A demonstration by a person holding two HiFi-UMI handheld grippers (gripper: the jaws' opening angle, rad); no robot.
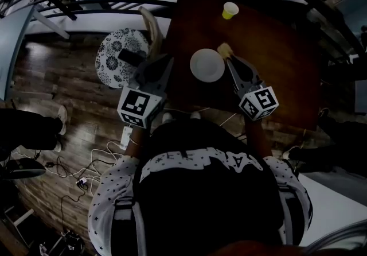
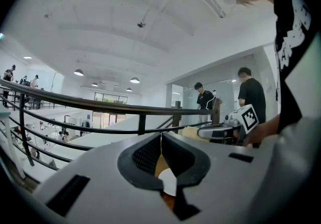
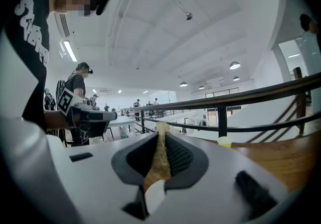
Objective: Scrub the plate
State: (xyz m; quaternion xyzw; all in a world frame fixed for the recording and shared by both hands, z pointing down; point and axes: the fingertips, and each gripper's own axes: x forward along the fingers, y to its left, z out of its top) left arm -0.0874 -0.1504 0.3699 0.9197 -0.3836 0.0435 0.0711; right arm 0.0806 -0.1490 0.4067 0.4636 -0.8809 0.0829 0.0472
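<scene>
A white round plate (image 1: 207,65) lies on the dark brown table (image 1: 275,71) in the head view. My right gripper (image 1: 229,58) is just right of the plate, shut on a tan fibrous sponge (image 1: 224,50) that sticks out past its tips. In the right gripper view the sponge (image 3: 160,155) runs up between the pads of that gripper (image 3: 163,135). My left gripper (image 1: 166,64) hovers at the table's left edge, left of the plate and apart from it. Its jaws (image 2: 161,136) are shut with nothing held.
A yellow cup (image 1: 230,10) stands at the table's far side. A floral round stool (image 1: 117,57) with a dark object on it sits left of the table. A black railing (image 2: 100,107) runs beyond. Cables (image 1: 92,163) lie on the wood floor.
</scene>
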